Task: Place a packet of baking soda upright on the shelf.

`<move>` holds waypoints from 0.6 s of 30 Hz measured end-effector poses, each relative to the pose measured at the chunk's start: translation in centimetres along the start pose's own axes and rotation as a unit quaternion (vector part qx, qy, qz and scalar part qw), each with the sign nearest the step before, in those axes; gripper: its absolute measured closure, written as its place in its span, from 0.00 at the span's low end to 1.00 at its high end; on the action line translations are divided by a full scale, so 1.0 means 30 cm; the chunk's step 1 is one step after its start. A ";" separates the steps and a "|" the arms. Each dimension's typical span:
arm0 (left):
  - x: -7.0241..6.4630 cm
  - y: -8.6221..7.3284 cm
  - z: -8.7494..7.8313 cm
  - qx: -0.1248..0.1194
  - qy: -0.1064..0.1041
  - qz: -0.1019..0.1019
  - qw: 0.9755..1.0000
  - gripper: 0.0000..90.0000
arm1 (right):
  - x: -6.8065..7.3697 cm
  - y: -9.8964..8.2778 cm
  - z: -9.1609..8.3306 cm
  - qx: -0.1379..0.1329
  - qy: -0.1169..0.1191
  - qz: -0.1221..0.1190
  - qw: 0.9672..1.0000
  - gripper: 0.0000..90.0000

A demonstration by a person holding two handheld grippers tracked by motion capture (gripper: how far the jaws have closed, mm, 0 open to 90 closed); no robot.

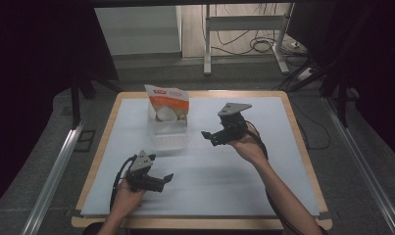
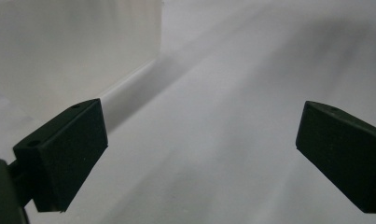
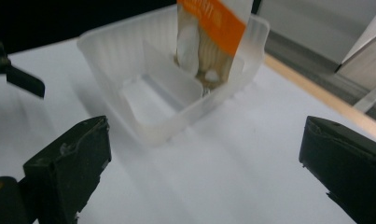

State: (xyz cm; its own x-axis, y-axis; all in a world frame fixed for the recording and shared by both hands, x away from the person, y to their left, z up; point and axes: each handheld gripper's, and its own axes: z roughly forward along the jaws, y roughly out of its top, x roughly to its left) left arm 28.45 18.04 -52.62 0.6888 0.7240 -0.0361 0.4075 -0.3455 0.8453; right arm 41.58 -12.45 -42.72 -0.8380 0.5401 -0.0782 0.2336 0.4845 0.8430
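A translucent plastic bin [image 1: 169,133] [image 3: 129,56] with an inner divider stands on the white table sheet [image 1: 209,171], toward the back. An orange-and-white snack bag [image 1: 168,103] [image 3: 213,32] stands upright in its far compartment; the near compartment looks empty. My right gripper [image 1: 210,136] [image 3: 202,163] hovers open just right of the bin, jaws pointed at it. My left gripper [image 1: 166,180] [image 2: 199,154] is open low over the sheet at the front left, nothing between its jaws. In the right gripper view, part of the left gripper [image 3: 17,77] shows at the far left.
The wooden table edge [image 1: 300,132] [image 3: 316,93] frames the sheet. A pale blurred wall-like surface [image 2: 73,51] fills the upper left of the left gripper view. Behind the table are a metal frame stand [image 1: 244,29] and floor cables [image 1: 263,46].
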 end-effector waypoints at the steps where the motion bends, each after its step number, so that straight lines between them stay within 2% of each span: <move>1: 0.000 0.000 0.000 0.000 0.000 0.000 1.000 0.02 | -0.002 -0.009 -0.005 0.011 -0.001 -0.001 1.000 0.02; 3: 0.000 0.000 -0.001 0.000 0.000 0.001 1.000 0.02 | -0.002 -0.023 -0.020 0.011 -0.010 -0.001 1.000 0.02; 13: 0.000 0.000 -0.007 -0.004 0.001 0.000 1.000 0.02 | 0.019 -0.081 -0.099 0.016 -0.014 0.009 1.000 0.02; 18: 0.000 0.000 -0.007 -0.004 0.001 0.001 1.000 0.02 | 0.027 -0.100 -0.145 0.008 -0.020 0.011 1.000 0.02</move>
State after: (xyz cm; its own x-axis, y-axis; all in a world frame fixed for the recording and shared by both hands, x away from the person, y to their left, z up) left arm 28.33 18.18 -52.52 0.6884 0.7245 -0.0345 0.4022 -0.3418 0.8494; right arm 38.06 -16.46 -43.01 -0.8117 0.5784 -0.0808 0.2607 0.4827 0.8361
